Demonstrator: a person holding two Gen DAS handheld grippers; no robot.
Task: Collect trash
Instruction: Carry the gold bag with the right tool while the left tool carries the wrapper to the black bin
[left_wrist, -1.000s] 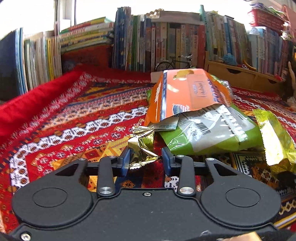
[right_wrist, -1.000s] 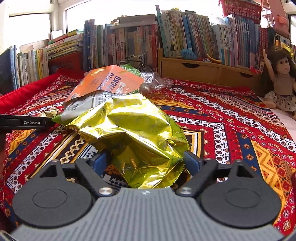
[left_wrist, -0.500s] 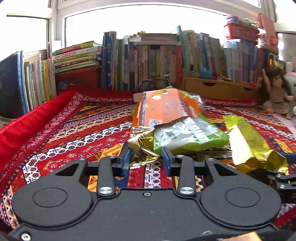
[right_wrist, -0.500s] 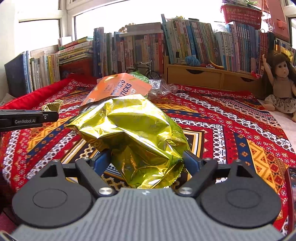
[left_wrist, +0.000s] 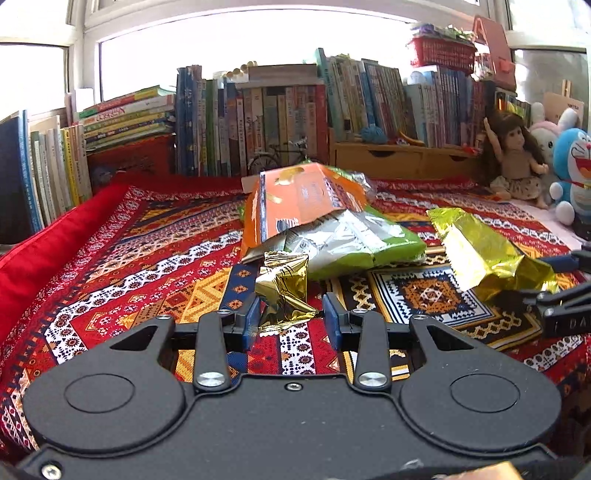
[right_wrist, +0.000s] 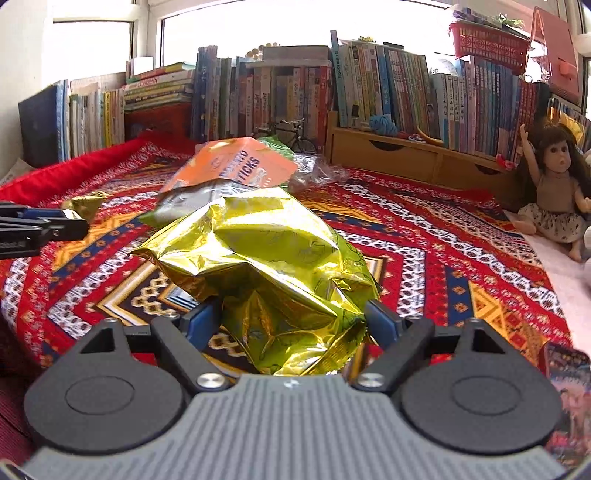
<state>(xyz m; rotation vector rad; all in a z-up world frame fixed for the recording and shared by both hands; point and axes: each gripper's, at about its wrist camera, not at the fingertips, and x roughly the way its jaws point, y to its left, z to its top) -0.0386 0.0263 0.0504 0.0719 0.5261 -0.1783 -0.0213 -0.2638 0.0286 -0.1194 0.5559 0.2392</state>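
Gold foil is filling both tongs: the left gripper (left_wrist: 289, 320) is clamping a small crumpled wrapper (left_wrist: 283, 291) while the right gripper (right_wrist: 293, 321) is pinching a big yellow bag (right_wrist: 266, 273), both lifted above the patterned cloth (left_wrist: 147, 266), with the remaining wrapper pile (left_wrist: 321, 229) lying ahead, nearer the left.

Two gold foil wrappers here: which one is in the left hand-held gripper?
The small crumpled gold wrapper, sitting between the left hand-held gripper fingers. The large gold bag is far bigger and sits in the right hand-held gripper.

Two gold foil wrappers (left_wrist: 284, 291) (right_wrist: 266, 273), one orange packet (left_wrist: 299, 203), one green bag (left_wrist: 362, 247), one doll (left_wrist: 517, 162), two grippers (left_wrist: 290, 319) (right_wrist: 293, 321)
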